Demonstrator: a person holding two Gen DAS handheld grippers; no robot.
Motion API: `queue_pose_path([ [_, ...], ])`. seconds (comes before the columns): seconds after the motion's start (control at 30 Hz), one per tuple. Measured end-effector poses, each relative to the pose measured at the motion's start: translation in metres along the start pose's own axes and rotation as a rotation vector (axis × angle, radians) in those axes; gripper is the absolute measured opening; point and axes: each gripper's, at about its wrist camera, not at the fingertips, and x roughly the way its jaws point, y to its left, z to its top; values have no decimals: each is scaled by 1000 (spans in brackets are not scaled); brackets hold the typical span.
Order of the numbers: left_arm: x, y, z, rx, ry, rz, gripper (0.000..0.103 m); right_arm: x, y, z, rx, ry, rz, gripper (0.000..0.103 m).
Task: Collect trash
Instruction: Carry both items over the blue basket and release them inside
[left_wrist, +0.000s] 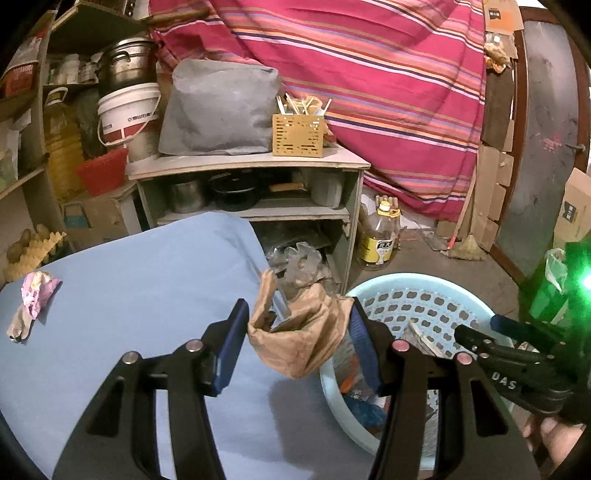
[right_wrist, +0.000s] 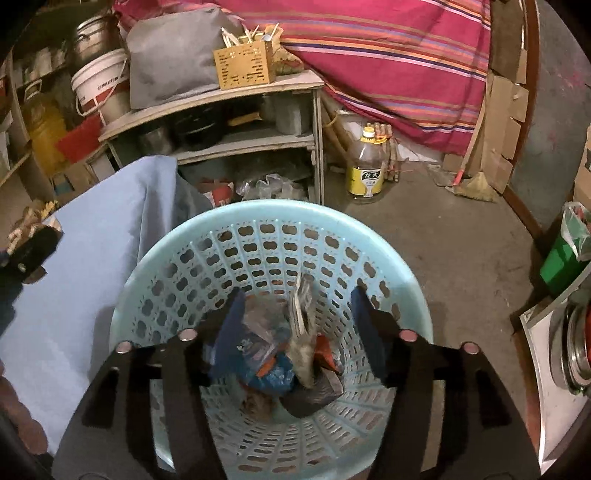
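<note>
Light blue perforated basket (right_wrist: 236, 218) on the floor at 3 o'clock of the blue tabletop (left_wrist: 129, 266), holding mixed wrappers (right_wrist: 269, 354). Left gripper (left_wrist: 295, 332) at the tabletop edge, jaws clamped on crumpled brown paper (left_wrist: 303, 339). Right gripper (right_wrist: 295, 325) over the basket, jaws apart, a grey wrapper (right_wrist: 303, 321) loose between. Pink wrapper (left_wrist: 37, 291) on the tabletop at 9 o'clock.

The pale blue basket (right_wrist: 236, 216) stands open-topped just beside the blue-covered counter (left_wrist: 122, 280). The right gripper (right_wrist: 295, 325) hangs over its mouth. Trash (right_wrist: 273, 365) fills only its bottom.
</note>
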Motion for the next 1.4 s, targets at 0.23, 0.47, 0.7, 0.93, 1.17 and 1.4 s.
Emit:
queue_pose_path([
  [0.23,3,-14,-2,28,-11,-7,54,-23,-13,-1,6,-57,-67,82],
  [0.47,11,-35,-3,80,-10,-27,54,-44,-35,-1,61,-118,-103,92],
  [0.7,28,-54,-2,104,12,-61,55,-49,-46,-2,97,-115,-107,92],
  [0.93,39,-58,1,93,48,-99,66,-52,-54,-1,127,-116,-112,92],
  [1.17,28,-39,3,57,37,-106,78,-51,-48,0,117,-111,-125,93],
  [1.4,-1,17,-5,46,25,-36,91,-47,-22,4,90,-119,-107,98],
])
